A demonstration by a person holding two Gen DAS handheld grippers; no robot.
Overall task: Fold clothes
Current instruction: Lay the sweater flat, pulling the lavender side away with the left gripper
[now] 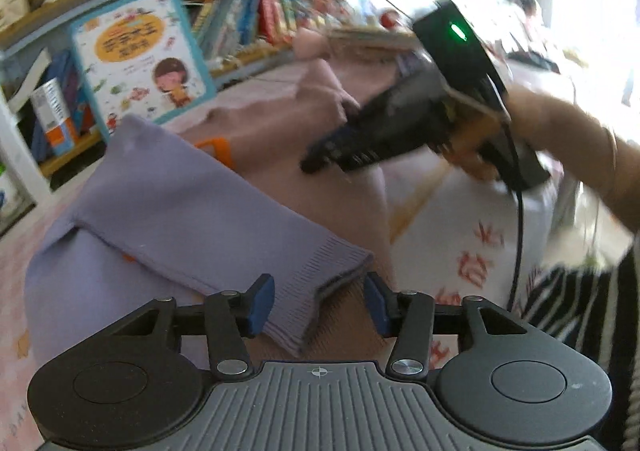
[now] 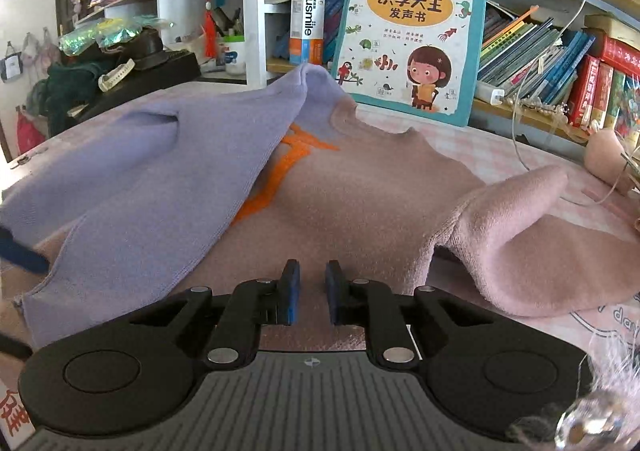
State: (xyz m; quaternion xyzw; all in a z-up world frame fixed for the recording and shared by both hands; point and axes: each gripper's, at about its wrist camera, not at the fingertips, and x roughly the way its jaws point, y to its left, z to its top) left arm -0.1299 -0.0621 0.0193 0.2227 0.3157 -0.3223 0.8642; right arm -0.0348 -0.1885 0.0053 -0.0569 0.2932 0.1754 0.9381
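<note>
**Handling the knit sweater: grip points and fabric behaviour**

The sweater (image 2: pixel 352 195) lies spread on a surface covered by a pale patterned cloth (image 1: pixel 472 219), in front of a low bookshelf with a children's picture book (image 2: pixel 408 39) leaning against it. The body is dusty pink with an orange motif; the lilac sleeve (image 1: pixel 192 219) is folded across the chest, and the pink sleeve (image 2: pixel 520 235) lies bunched at the other side.

Left gripper (image 1: pixel 320 303): jaws part open. The ribbed lilac cuff (image 1: pixel 296 303) sits between them, against one pad only; it is not clamped.

Right gripper (image 2: pixel 312 295): jaws drawn nearly together, a narrow gap showing. They hover over the pink body panel and nothing is pinched between them.

Handling assessment: the garment appears to be a soft, light knit. Expect it to drape, stretch and sag rather than hold a line, and to drag on the cloth beneath instead of sliding freely. It is not fragile.

Recommended holds:
- Take the cuff ribbing or the hem, where the knit is denser and gives the pads a firm edge.
- Pinch a single layer; a deep bite may gather the panel below.
- Support both ends of a fold line, since one-sided lifts will skew the fabric.
</note>
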